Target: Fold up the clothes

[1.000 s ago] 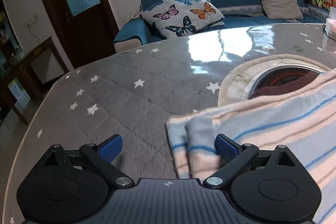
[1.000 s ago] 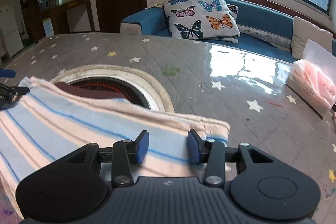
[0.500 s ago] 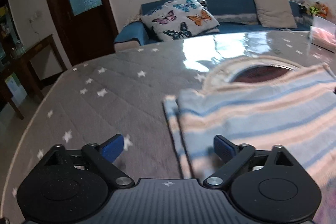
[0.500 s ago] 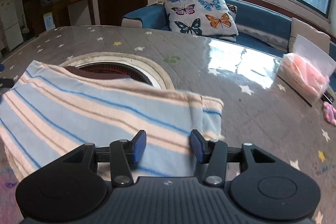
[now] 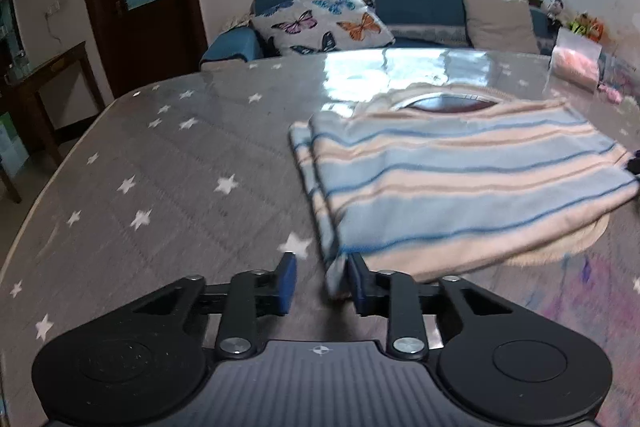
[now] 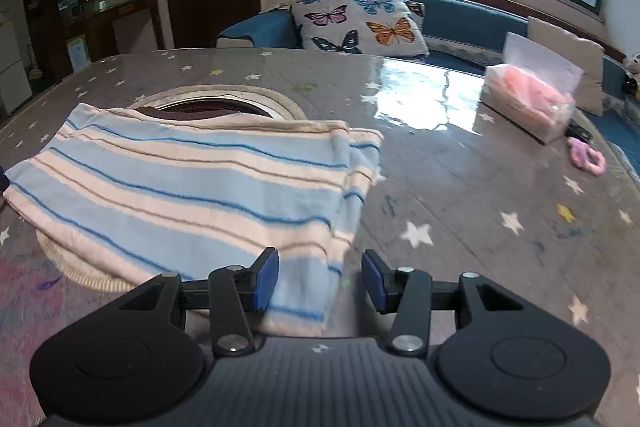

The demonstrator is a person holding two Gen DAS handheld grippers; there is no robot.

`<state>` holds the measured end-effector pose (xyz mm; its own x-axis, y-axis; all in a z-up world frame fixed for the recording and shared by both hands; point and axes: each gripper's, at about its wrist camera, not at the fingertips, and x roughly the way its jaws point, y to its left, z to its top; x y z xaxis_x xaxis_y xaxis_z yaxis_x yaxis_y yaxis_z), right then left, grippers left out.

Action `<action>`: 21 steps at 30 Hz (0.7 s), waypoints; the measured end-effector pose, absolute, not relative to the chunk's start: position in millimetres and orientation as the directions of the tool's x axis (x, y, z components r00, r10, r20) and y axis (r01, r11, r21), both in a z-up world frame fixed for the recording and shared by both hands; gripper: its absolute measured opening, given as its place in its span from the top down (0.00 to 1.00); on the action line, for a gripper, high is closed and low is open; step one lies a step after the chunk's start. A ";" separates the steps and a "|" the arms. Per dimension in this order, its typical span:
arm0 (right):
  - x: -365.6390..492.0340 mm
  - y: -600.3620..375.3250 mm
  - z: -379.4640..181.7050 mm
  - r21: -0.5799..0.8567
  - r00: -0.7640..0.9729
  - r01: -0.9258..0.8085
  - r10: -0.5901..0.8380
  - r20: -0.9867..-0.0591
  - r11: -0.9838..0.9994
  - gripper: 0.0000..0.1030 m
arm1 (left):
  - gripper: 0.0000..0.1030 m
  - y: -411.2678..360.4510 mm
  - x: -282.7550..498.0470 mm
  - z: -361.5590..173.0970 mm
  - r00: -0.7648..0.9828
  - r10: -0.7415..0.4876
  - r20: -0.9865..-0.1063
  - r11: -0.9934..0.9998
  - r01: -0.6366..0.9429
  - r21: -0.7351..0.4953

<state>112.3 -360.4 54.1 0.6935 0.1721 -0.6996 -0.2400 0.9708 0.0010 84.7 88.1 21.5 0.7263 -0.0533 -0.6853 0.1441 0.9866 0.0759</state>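
Observation:
A folded garment with blue and cream stripes (image 5: 460,179) lies flat on the grey star-patterned table (image 5: 160,155). It also shows in the right wrist view (image 6: 192,183). My left gripper (image 5: 322,281) is open, its jaws narrowed, with the garment's near left corner lying between them against the right finger. My right gripper (image 6: 318,277) is open, and the garment's near right corner lies between its fingers, untouched by the right one.
A round beige-rimmed opening (image 6: 224,101) in the table lies partly under the garment's far edge. A clear bag with pink contents (image 6: 532,99) and a small pink item (image 6: 586,157) sit at the right. A blue sofa with a butterfly cushion (image 5: 324,21) stands beyond the table.
Both grippers have drawn back toward the near edge. The garment, held up before, now lies flat on the table. The left jaws have narrowed, and the right jaws have widened.

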 end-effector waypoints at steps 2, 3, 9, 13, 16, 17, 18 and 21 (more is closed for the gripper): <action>103.0 -364.8 57.4 0.011 0.695 -0.230 0.172 -0.698 0.973 0.56 | 0.71 90.7 79.7 22.1 0.727 -0.072 -0.682 0.988 0.145 0.050; 98.7 -366.8 59.2 0.022 0.696 -0.227 0.178 -0.695 0.974 0.56 | 0.70 91.6 76.6 24.2 0.733 -0.084 -0.675 0.988 0.148 0.037; 85.7 -371.4 64.3 0.113 0.688 -0.230 0.243 -0.684 0.967 0.61 | 0.64 86.7 70.1 29.1 0.754 -0.135 -0.642 0.982 0.187 0.013; 87.9 -367.0 56.1 0.118 0.681 -0.216 0.236 -0.694 0.969 0.65 | 0.64 85.4 76.2 22.4 0.741 -0.159 -0.652 0.981 0.195 -0.018; 89.8 -369.0 51.3 0.127 0.686 -0.196 0.228 -0.691 0.972 0.79 | 0.82 84.9 78.5 17.6 0.735 -0.160 -0.659 0.980 0.196 -0.020; 90.1 -370.5 49.7 0.141 0.682 -0.191 0.235 -0.692 0.971 0.85 | 0.88 85.0 78.1 16.3 0.734 -0.157 -0.660 0.981 0.193 -0.019; 90.1 -371.1 48.4 0.147 0.680 -0.190 0.238 -0.694 0.971 0.91 | 0.91 84.8 76.9 16.0 0.736 -0.154 -0.660 0.982 0.190 -0.017; 86.3 -372.5 49.6 0.144 0.687 -0.184 0.232 -0.689 0.972 0.95 | 0.95 85.9 68.3 20.7 0.738 -0.162 -0.655 0.981 0.194 -0.024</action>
